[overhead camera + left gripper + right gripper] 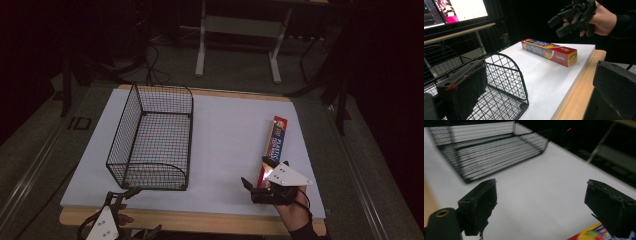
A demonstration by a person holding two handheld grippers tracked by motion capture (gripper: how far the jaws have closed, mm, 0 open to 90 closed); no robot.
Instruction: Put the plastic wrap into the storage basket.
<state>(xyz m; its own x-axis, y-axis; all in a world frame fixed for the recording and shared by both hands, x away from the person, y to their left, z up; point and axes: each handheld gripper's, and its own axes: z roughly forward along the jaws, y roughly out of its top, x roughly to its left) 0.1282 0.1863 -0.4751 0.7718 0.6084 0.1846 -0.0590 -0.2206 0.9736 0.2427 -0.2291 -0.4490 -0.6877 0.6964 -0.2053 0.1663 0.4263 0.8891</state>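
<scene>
A dim room surrounds a white table [225, 135] bearing a wire basket [152, 137] at left and a plastic-wrap box [273, 145] at right. The right gripper [256, 175], jaws spread, hovers over the box's near end, probably about to descend and clamp. The left gripper [536, 82], also spread, waits near the basket; its view reveals the box's label.

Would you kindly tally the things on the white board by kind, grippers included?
Wire basket: 1
Plastic wrap box: 1
Grippers: 2, the left gripper and the right gripper, both open
Total: 4
</scene>
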